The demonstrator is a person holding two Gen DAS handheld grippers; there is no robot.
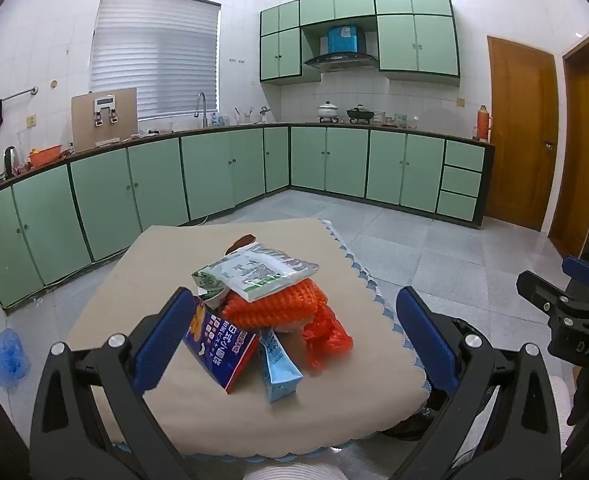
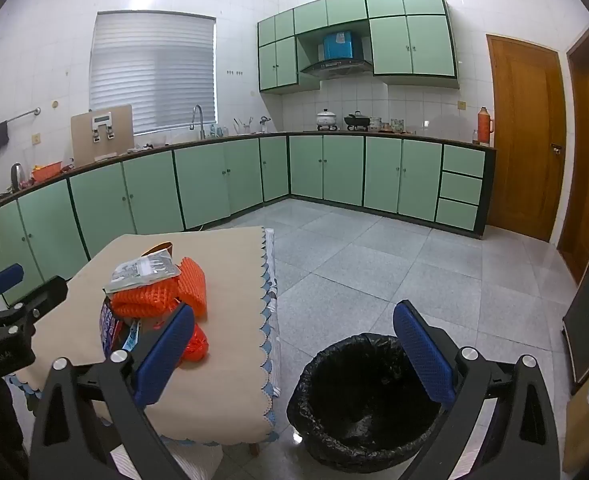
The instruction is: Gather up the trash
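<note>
Trash pile (image 1: 262, 304) sits on the desk (image 1: 166, 272), right ahead of my left hand-held gripper (image 1: 294, 336). Best go for the top white packet (image 1: 262, 274) first, pinching it flat. Left is wide open and empty, left pad near the blue packet (image 1: 218, 348). Right hand-held gripper (image 2: 294, 354) is wide open and empty, over the bin (image 2: 358, 404).
</note>
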